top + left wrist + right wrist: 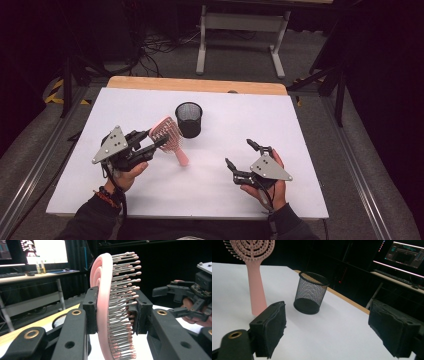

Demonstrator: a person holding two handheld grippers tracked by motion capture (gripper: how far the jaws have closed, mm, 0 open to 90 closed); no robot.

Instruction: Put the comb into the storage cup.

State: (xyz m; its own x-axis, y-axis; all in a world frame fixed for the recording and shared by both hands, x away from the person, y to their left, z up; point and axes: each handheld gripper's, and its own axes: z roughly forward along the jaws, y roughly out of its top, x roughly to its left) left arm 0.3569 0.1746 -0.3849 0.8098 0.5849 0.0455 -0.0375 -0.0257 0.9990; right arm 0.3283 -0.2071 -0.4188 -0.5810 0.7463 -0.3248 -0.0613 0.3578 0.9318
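A pink hairbrush (167, 136) is held by its bristled head between the pads of my left gripper (156, 143), which is shut on it. Its handle slants down and its end rests on or just above the white table (210, 190). In the left gripper view the brush (103, 290) stands edge-on between the jaws, bristles pointing right. A black mesh cup (189, 119) stands upright just behind the brush. My right gripper (238, 152) hovers open at the front right, with nothing between its jaws. From the right gripper view, the brush (255, 282) and the cup (311, 293) lie ahead.
The table's wooden far edge (197, 85) borders the white sheet. Beyond it stand a white desk frame (240, 25) and floor cables. Metal rails (350, 160) run along both sides. Open surface lies between the two grippers.
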